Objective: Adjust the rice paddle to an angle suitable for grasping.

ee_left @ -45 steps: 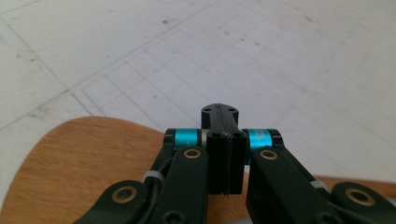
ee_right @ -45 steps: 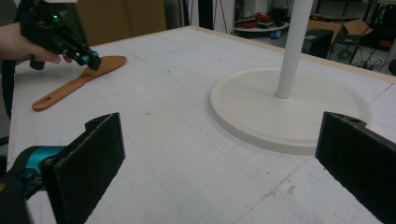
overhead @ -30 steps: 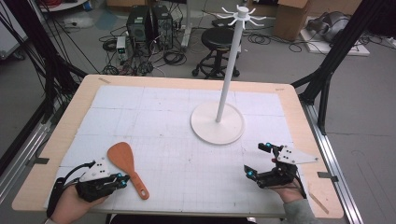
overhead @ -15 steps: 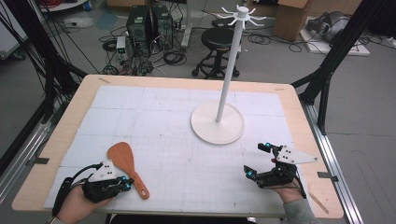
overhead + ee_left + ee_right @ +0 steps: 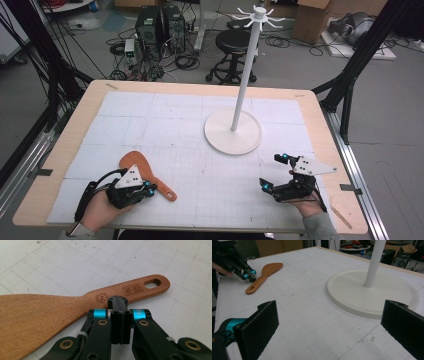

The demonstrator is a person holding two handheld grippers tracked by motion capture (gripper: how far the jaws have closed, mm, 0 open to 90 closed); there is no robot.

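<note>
the wooden spatula (image 5: pixel 145 172) lies flat on the white gridded surface (image 5: pixel 200 125), near the front left part of it. its wide blade points away from the person and a little to the left, and its handle runs toward the person and to the right, ending in a small hanging hole (image 5: pixel 152 283).

the left tongs (image 5: pixel 148 189) are right at this handle. in the left gripper view the two black jaws are pressed together with nothing between them, and their tips (image 5: pixel 117 301) sit at the near edge of the handle, about where the blade becomes the neck. whether they touch the wood or stay just above it, i cannot tell. the long axis of the spatula goes across the tongs, from left to right in that view, so the jaws meet the handle from the side.

the right tongs (image 5: pixel 272 172) are well apart from the spatula, on the right side of the surface, near the round base of the white stand (image 5: pixel 233 131). their jaws are wide apart and hold nothing.

i judge the left hand is the one for the spatula, since it is much nearer. to take the handle, the jaws must first come apart.
</note>
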